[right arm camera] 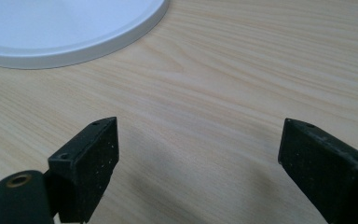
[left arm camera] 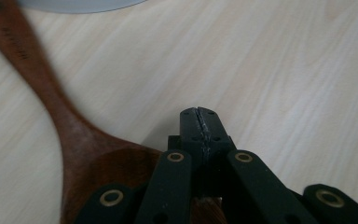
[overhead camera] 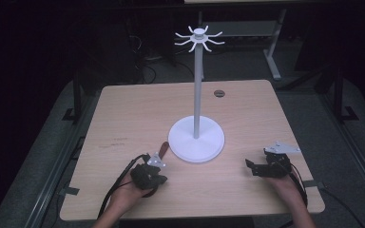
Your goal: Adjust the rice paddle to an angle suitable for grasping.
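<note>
A brown wooden spoon (left arm camera: 51,102) lies flat on the table, its handle (overhead camera: 163,147) pointing toward the white stand's round base (overhead camera: 196,142). My left gripper (left arm camera: 199,119) hovers low over the spoon's wide end, jaws pressed together with nothing between the pads; the spoon passes to the left of them and under the linkage. In the high view the left gripper (overhead camera: 152,168) sits just in front of the base on the left. My right gripper (right arm camera: 203,140) stands open over bare wood, to the right of the base (right arm camera: 65,32), and appears in the high view (overhead camera: 253,166) too.
The stand's thin white pole (overhead camera: 197,90) rises from the base to a ring of curved hooks (overhead camera: 198,38). A small dark round cap (overhead camera: 219,93) sits in the tabletop near the far edge. Cables trail from both grippers off the near edge.
</note>
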